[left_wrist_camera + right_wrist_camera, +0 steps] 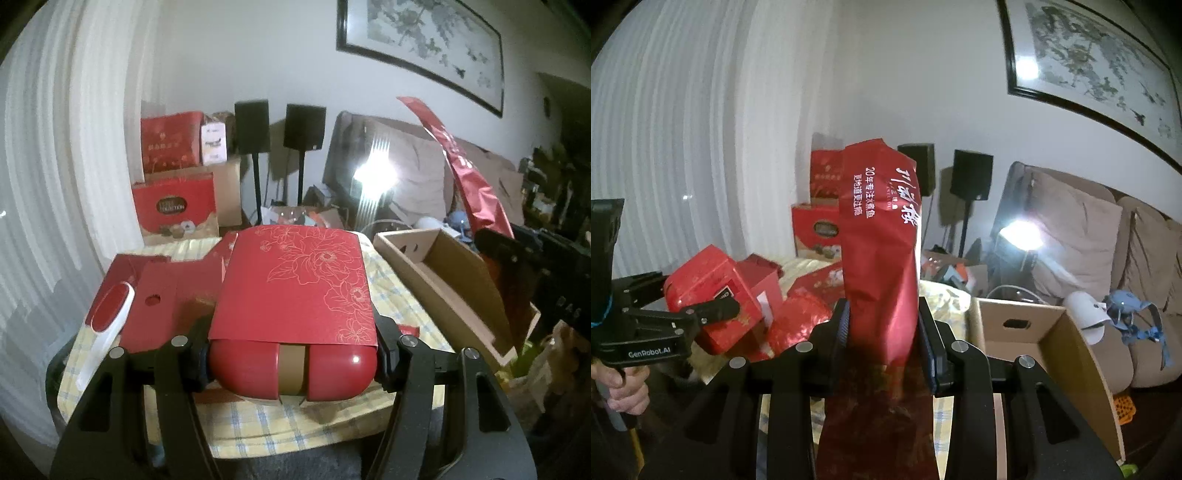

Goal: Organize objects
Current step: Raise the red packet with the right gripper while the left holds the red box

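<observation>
The left gripper (291, 354) has its jaws clamped on a red box with a floral sleeve (295, 284), held above the checked worktop (258, 421). The right gripper (886, 339) grips a red foil bag (879, 236) upright, beside an open cardboard box (1067, 354), seemingly empty.

Red pouch (879, 236): lower end cut off by frame edge; red case (291, 365): mostly hidden under floral sleeve (295, 284); cardboard box (1052, 354) interior largely unseen
</observation>
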A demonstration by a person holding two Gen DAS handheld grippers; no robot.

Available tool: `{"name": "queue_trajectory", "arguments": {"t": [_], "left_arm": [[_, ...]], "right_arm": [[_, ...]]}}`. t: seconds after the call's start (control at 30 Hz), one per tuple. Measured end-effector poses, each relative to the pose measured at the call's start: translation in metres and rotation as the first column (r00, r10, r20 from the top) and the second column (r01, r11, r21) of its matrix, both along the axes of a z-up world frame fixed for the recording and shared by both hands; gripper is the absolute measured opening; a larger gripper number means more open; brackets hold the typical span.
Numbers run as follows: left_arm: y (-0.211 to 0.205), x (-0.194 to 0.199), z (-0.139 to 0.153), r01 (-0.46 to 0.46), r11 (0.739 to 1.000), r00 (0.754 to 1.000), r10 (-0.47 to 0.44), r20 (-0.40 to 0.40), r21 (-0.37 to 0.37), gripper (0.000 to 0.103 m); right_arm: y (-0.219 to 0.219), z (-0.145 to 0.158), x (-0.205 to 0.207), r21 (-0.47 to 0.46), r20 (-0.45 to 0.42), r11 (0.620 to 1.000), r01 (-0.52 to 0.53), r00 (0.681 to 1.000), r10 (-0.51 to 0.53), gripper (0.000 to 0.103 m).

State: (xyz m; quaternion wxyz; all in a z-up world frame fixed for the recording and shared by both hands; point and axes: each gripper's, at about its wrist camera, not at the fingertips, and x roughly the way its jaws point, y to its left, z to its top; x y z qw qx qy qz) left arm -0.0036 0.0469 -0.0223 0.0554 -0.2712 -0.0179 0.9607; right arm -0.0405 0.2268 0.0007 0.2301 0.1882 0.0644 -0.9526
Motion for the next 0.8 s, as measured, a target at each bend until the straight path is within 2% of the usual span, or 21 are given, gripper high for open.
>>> {"name": "queue_trajectory", "arguments": {"t": [0.23, 0.5, 0.63, 0.8], "left_arm": [[-0.001, -0.002, 0.02, -0.027, 0.999, 0.999, 0.026, -0.045, -0.026, 0.061], [-0.007, 0.003, 0.027, -0.061, 0.997, 0.996, 0.059, -0.059, -0.036, 0.061], [-0.014, 0.001, 0.031, -0.094, 0.995, 0.992, 0.089, -0.085, -0.046, 0.061], [-0.016, -0.003, 0.03, -0.119, 0.992, 0.99, 0.115, -0.08, -0.042, 0.061]], "right_arm": [[0.011, 0.015, 0.011, -0.015, -0.057, 1.0, 0.007, 0.998, -0.008, 0.034], [0.016, 0.014, 0.007, -0.026, -0.043, 1.0, -0.007, 0.999, 0.006, 0.034], [0.023, 0.018, 0.01, -0.027, -0.065, 1.0, 0.007, 0.998, -0.009, 0.034], [0.028, 0.021, 0.015, -0.026, -0.095, 1.0, 0.012, 0.995, -0.015, 0.034]]}}
